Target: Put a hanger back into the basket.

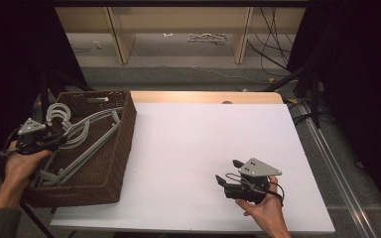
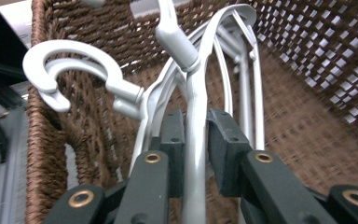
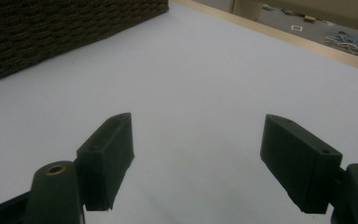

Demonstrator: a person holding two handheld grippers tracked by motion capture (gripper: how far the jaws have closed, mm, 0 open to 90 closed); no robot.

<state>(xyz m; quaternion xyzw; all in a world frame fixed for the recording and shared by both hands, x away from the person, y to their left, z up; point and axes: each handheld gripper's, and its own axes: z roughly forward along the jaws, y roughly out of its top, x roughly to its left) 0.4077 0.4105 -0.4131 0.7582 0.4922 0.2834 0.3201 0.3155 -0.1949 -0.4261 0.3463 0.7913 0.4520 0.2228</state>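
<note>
Left gripper (image 2: 196,140) clamped on a grey plastic hanger (image 2: 193,93) inside the wicker basket (image 1: 121,148).
Right gripper (image 3: 198,163) wide open, nothing in it, over the white tabletop (image 1: 203,139).

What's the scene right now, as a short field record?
Basket: brown wicker, at the table's left edge.
Hangers: grey plastic, piled in the basket.
Left gripper: in the basket, jaws shut on one hanger below its hook.
Right gripper: over the white table, jaws open, nothing between them.
</note>
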